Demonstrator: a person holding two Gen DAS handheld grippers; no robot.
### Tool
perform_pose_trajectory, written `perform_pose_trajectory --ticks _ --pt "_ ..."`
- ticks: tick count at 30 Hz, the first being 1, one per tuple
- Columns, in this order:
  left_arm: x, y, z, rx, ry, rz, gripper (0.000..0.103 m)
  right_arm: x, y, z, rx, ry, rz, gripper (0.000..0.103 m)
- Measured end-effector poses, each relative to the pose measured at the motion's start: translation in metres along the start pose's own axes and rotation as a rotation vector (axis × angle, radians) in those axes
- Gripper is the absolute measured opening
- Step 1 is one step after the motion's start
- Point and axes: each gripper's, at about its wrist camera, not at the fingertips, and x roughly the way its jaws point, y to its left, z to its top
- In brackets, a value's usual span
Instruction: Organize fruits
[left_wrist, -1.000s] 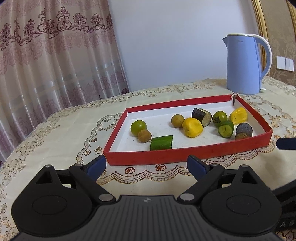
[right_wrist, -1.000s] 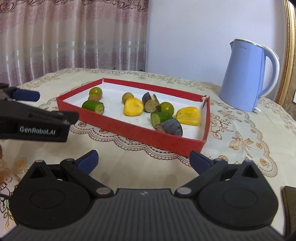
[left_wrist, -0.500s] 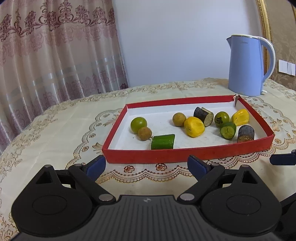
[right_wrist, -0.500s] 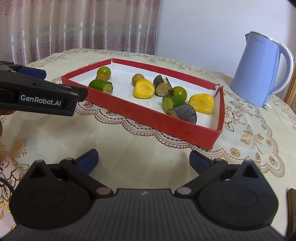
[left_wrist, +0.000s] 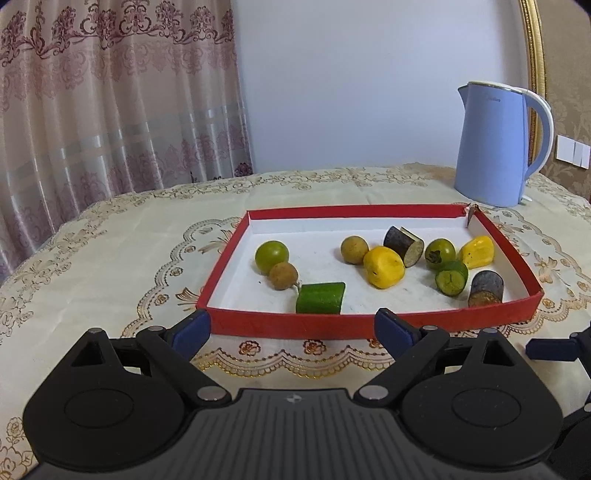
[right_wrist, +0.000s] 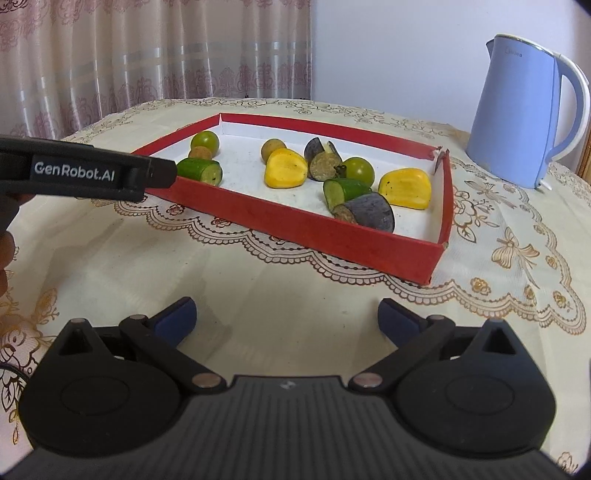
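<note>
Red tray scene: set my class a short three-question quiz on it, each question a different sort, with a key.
1. True or false: the blue kettle stands inside the red tray.
2. How many yellow pieces lie in the tray?
3. The left gripper is: A) shut on a fruit B) open, empty C) out of view.

Key: 1 false, it stands on the tablecloth beyond the tray. 2 two. 3 B.

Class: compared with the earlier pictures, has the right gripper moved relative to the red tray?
Yes. In the right wrist view the right gripper has come nearer the red tray, which looms larger than before.
</note>
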Motion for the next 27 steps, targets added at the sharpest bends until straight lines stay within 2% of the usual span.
perform_pose_trajectory --ticks 10,16,20,27 --pt "0.016 0.004 0.005 -0.006 0.007 0.039 0.096 0.0 0.0 0.0 0.0 0.0 0.0 0.103" --pt "0.031 0.016 0.005 -0.065 0.034 0.022 0.096 0.0 0.0 0.0 0.0 0.0 0.0 0.103" --pt "0.031 0.022 0.004 -0.088 0.032 0.043 0.096 0.0 0.0 0.0 0.0 -0.001 0.0 0.103" --pt "0.03 0.015 0.003 -0.039 0.017 0.064 0.096 0.0 0.0 0.0 0.0 0.0 0.0 0.103"
